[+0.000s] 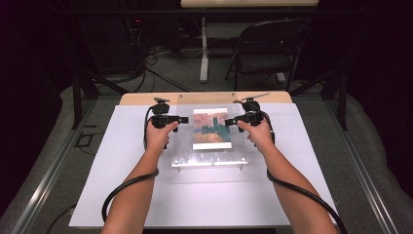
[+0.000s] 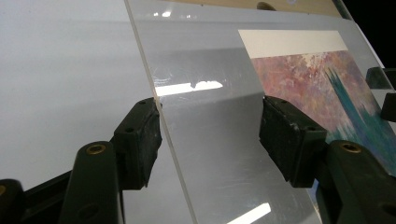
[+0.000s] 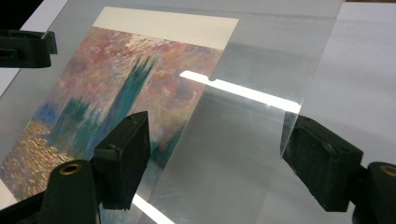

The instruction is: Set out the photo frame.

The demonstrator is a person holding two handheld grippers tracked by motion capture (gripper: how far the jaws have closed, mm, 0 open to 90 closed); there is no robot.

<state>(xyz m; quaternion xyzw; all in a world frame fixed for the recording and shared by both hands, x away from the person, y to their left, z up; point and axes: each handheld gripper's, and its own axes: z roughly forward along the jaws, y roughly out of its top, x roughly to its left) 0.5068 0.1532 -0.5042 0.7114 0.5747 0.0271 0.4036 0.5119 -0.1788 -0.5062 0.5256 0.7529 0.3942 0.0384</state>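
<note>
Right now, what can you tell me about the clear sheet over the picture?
The clear sheet is a glossy, see-through rectangular panel that looks like acrylic, faintly scuffed, with bright glare. It lies over the painted print, with small standoffs at its near corners, on the white board. The left gripper and right gripper straddle its side edges; contact is unclear.

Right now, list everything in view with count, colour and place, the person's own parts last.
Clear sheet: one, transparent, raised on short legs mid-table, over the print.
Print: one painting, pink, teal and orange with a cream strip at its far edge, under the sheet.
White board: one, covering the tabletop.
Table: one, tan edge at the far side.
Folding chair: one, black, beyond the table.
Left tool: one, black, jaws astride the sheet's left edge.
Right tool: one, black, jaws astride the sheet's right edge.
Forearms: two, from the bottom.
</note>
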